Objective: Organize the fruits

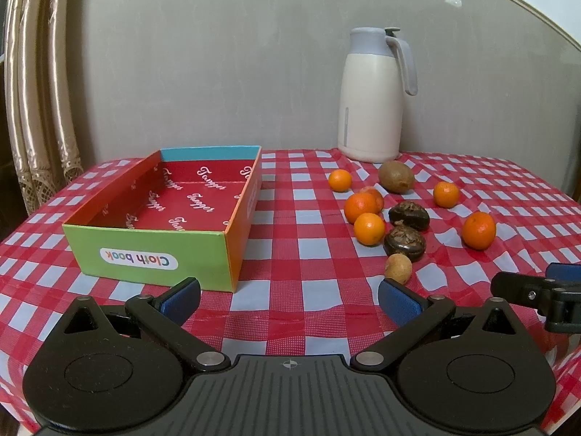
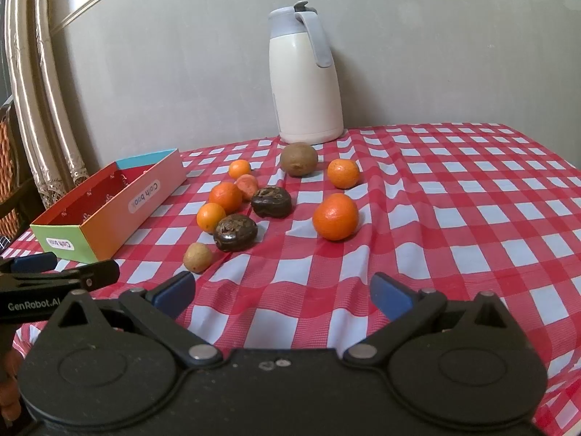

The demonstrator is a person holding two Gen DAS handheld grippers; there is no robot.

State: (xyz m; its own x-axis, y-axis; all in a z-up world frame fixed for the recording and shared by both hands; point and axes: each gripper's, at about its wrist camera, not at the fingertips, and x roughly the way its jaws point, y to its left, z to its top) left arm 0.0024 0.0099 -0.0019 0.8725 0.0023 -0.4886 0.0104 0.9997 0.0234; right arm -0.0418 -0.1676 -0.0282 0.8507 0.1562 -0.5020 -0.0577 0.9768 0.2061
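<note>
While hovering low over the cloth (image 1: 283, 265): left gripper (image 1: 288, 299) and right gripper (image 2: 283, 292), both jaws spread wide, gripping nothing. Fruits (image 2: 336, 217) scattered loose beside the box (image 1: 152, 250), none inside. Jug (image 2: 307, 83) behind.

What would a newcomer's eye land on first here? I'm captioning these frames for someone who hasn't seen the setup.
Probably the red-and-white checked tablecloth covering the whole table, with the scattered cluster of small orange citrus fruits and two dark brown wrinkled fruits at its middle. Left of them sits an open, empty multicoloured cardboard box, and a tall cream jug with a grey lid and handle stands against the wall behind.
</note>
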